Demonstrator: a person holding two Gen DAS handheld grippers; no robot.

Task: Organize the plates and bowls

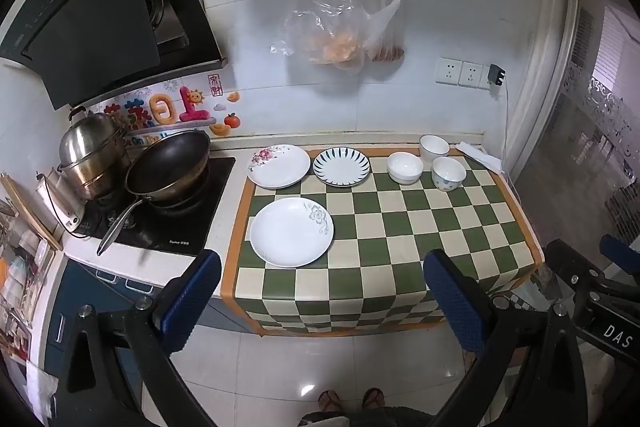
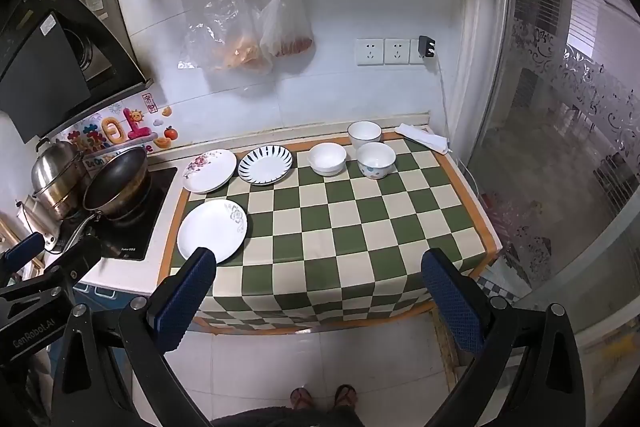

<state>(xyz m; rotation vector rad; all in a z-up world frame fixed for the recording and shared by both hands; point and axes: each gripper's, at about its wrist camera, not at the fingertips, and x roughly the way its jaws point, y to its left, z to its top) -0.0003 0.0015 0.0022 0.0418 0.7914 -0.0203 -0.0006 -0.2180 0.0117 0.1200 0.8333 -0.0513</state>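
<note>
Blue-padded left gripper (image 1: 320, 303) and right gripper (image 2: 318, 301) both gape wide, empty; only the right view shows the counter's (image 2: 490, 241) right edge uncut

Kitchen tabletop (image 1: 460, 227) under a green-and-cream checked cloth, against a white tiled wall.
Ahead-left of the hand-held gripper: a dark wok (image 1: 168, 163) and steel steamer pot (image 1: 90, 155) on a black cooktop (image 1: 168, 223). Plastic bags (image 1: 340, 35) hang straight ahead, sockets (image 1: 460, 73) ahead-right.
</note>
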